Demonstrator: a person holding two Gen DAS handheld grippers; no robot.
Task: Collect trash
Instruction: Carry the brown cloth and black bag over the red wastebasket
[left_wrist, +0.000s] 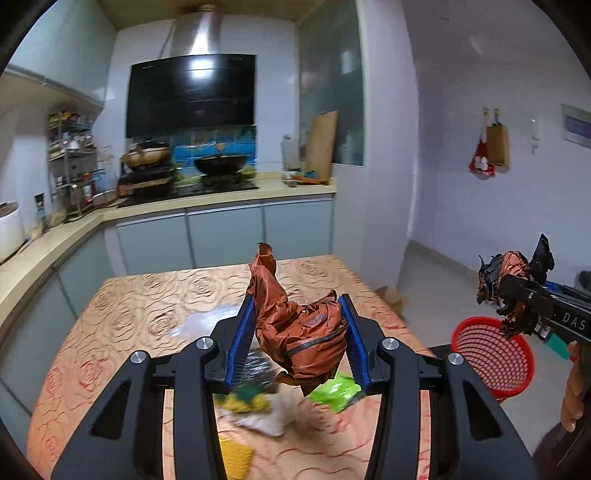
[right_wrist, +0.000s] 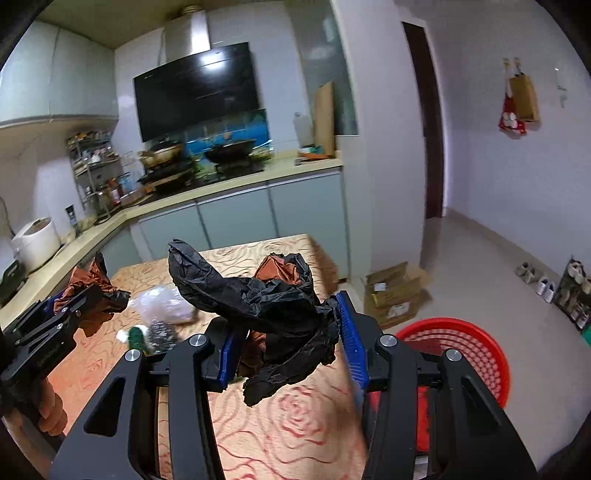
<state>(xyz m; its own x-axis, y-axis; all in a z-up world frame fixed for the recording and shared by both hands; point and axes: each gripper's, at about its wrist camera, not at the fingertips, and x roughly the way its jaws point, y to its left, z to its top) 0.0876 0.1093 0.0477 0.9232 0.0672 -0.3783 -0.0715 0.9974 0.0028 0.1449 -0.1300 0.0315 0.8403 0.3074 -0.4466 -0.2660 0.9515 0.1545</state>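
The left hand-held gripper (left_wrist: 301, 325) clamps a crumpled brown wrapper (left_wrist: 295, 332) between its blue pads, held above the table (left_wrist: 147, 306). The right hand-held gripper (right_wrist: 286, 339) grips a crumpled black-and-brown wrapper (right_wrist: 266, 295), just beside the red basket (right_wrist: 476, 350) on the floor

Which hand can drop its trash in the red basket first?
Probably the right. The right gripper, holding black crumpled paper, is right beside the red basket; the left gripper is over the table.

Home kitchen: range hood (left_wrist: 190, 94), wok (left_wrist: 220, 164), countertop (left_wrist: 229, 194).
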